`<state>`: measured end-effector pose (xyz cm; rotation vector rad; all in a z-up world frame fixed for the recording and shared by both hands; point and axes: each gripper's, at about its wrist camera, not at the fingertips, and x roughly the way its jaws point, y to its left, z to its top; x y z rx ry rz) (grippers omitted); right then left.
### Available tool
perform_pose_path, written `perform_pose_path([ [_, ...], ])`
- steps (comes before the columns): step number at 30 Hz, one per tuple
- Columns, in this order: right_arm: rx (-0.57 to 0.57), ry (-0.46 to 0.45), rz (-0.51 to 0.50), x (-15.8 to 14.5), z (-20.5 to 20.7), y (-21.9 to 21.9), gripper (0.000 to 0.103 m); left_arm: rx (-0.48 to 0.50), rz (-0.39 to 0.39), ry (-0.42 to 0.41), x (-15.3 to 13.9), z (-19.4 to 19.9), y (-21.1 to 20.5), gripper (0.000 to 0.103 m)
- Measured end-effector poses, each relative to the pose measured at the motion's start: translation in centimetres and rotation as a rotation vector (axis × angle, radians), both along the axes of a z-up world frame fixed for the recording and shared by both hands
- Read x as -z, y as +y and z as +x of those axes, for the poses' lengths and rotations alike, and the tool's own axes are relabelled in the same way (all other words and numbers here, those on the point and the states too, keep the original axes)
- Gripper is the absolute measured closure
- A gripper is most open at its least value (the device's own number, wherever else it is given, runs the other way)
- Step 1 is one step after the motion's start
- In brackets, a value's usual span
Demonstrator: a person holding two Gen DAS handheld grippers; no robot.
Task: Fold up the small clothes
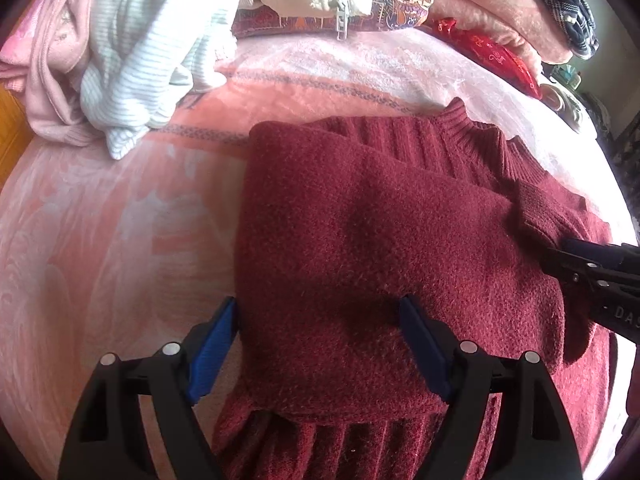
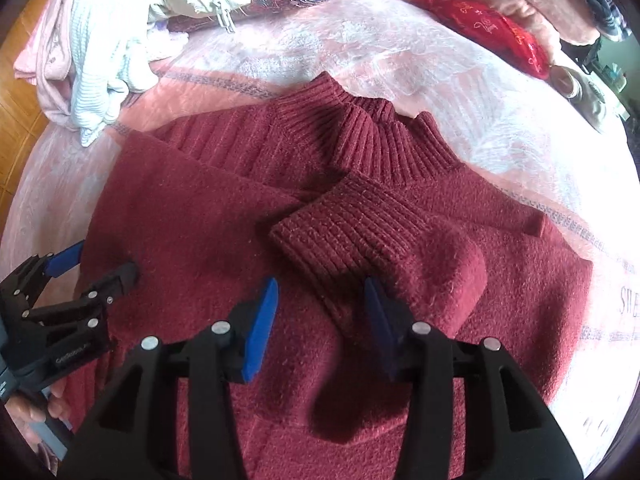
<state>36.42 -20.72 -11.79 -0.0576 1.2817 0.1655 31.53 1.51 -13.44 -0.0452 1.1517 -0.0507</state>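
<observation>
Nearest the lens: the right gripper (image 2: 320,312), jaws spread and holding nothing, hangs just over the sweater; the left gripper (image 1: 320,336) likewise has its jaws released.

Bed (image 1: 100,240): a pink patterned blanket covers it and carries everything.

Sweater (image 1: 380,240): dark red knit, lying flat in the middle of the bed, ribbed collar (image 2: 372,132) at the far end and ribbed hem nearest the left wrist camera. Both sides look already turned in over the body.

Sleeve cuff (image 2: 340,228): ribbed, resting on the chest just ahead of the right jaws, a little to their right.

Long axis: runs away from both grippers, hem near and collar far.

Left jaws: they straddle the sweater's left folded edge, one finger (image 1: 220,344) over the blanket, the other over the knit.

Nearer hand: each is at its own side; the left seems closer to the hem.

Likely next step: probably taking the hem end and carrying it forward to the collar, both grippers moving along that axis.

Laundry pile (image 1: 132,60): pink and white striped garments at the far left, well apart.

Red pouch (image 2: 492,28): far right, near the pillows.
</observation>
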Motion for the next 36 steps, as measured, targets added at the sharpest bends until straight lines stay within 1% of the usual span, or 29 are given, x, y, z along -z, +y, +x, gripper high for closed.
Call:
perform_pose_path([
  [1, 0.011, 0.002, -0.006, 0.3, 0.1, -0.3, 0.082, 0.004, 0.009, -0.004, 0.0, 0.0, -0.2, 0.022],
  [2, 0.015, -0.004, 0.004, 0.4, 0.1, -0.9, 0.092, 0.009, 0.018, -0.007, 0.0, 0.0, -0.4, 0.022],
  [4, 0.021, -0.018, 0.039, 0.2, 0.0, -1.6, 0.095, 0.012, 0.029, -0.011, -0.1, 0.0, -0.7, 0.022],
  [7, 0.039, -0.049, 0.06, -0.8, -0.7, -3.5, 0.095, 0.011, 0.03, -0.013, 0.0, 0.1, -0.7, 0.022],
  [10, 0.074, -0.069, 0.101, -2.1, -1.7, -6.9, 0.095, 0.016, 0.03, -0.015, -0.1, 0.1, -0.6, 0.022],
  [12, 0.116, -0.058, 0.137, -2.5, -2.8, -10.2, 0.095, 0.018, 0.027, -0.014, 0.0, 0.1, -0.6, 0.021],
  [13, 0.142, -0.039, 0.16, -2.5, -3.4, -12.2, 0.093, 0.021, 0.025, -0.014, 0.0, 0.2, -0.4, 0.021],
  [14, 0.164, -0.013, 0.182, -2.4, -3.8, -13.9, 0.086, 0.023, 0.023, -0.014, 0.0, 0.2, -0.4, 0.021],
  [15, 0.18, 0.019, 0.194, -2.2, -4.3, -15.3, 0.082, 0.025, 0.023, -0.015, 0.1, 0.1, -0.4, 0.021],
  [16, 0.195, 0.049, 0.206, -1.9, -4.7, -16.9, 0.066, 0.028, 0.024, -0.015, 0.1, 0.1, -0.3, 0.021],
  [17, 0.21, 0.057, 0.215, -1.8, -5.1, -18.2, 0.06, 0.03, 0.025, -0.014, 0.1, 0.1, -0.4, 0.021],
  [20, 0.262, 0.067, 0.239, -1.4, -5.8, -21.0, 0.06, 0.025, 0.023, -0.009, -0.2, 0.2, -0.3, 0.021],
  [21, 0.273, 0.074, 0.274, -1.1, -5.7, -21.6, 0.06, 0.018, 0.023, -0.015, -0.5, 0.2, -0.2, 0.021],
  [22, 0.275, 0.087, 0.317, -0.6, -5.6, -21.8, 0.058, 0.015, 0.021, -0.02, -0.7, 0.2, -0.1, 0.021],
  [23, 0.278, 0.109, 0.338, 0.1, -5.4, -21.8, 0.056, 0.011, 0.018, -0.025, -0.9, 0.3, -0.1, 0.021],
  [27, 0.248, 0.136, 0.263, 1.4, -5.0, -21.1, 0.054, 0.008, 0.022, -0.027, -0.7, 0.4, -0.1, 0.021],
  [28, 0.246, 0.128, 0.235, 1.5, -5.0, -20.8, 0.061, 0.007, 0.029, -0.022, -0.4, 0.5, -0.1, 0.021],
  [29, 0.229, 0.116, 0.205, 1.5, -5.0, -20.4, 0.078, 0.004, 0.03, -0.016, -0.2, 0.5, -0.1, 0.021],
  [30, 0.21, 0.103, 0.17, 1.3, -5.0, -20.1, 0.085, -0.001, 0.023, -0.013, -0.1, 0.5, 0.0, 0.021],
  [32, 0.168, 0.031, 0.149, 0.1, -5.3, -19.6, 0.094, -0.016, 0.01, -0.019, 0.0, 0.5, 0.3, 0.021],
  [34, 0.151, -0.041, 0.161, -1.5, -5.6, -19.7, 0.094, -0.025, 0.027, -0.031, -0.1, 0.5, 0.4, 0.021],
  [35, 0.169, -0.053, 0.179, -2.0, -5.6, -20.1, 0.097, -0.029, 0.044, -0.037, -0.1, 0.5, 0.5, 0.021],
  [36, 0.204, -0.038, 0.186, -2.1, -5.6, -20.8, 0.097, -0.029, 0.059, -0.039, 0.1, 0.5, 0.5, 0.021],
])
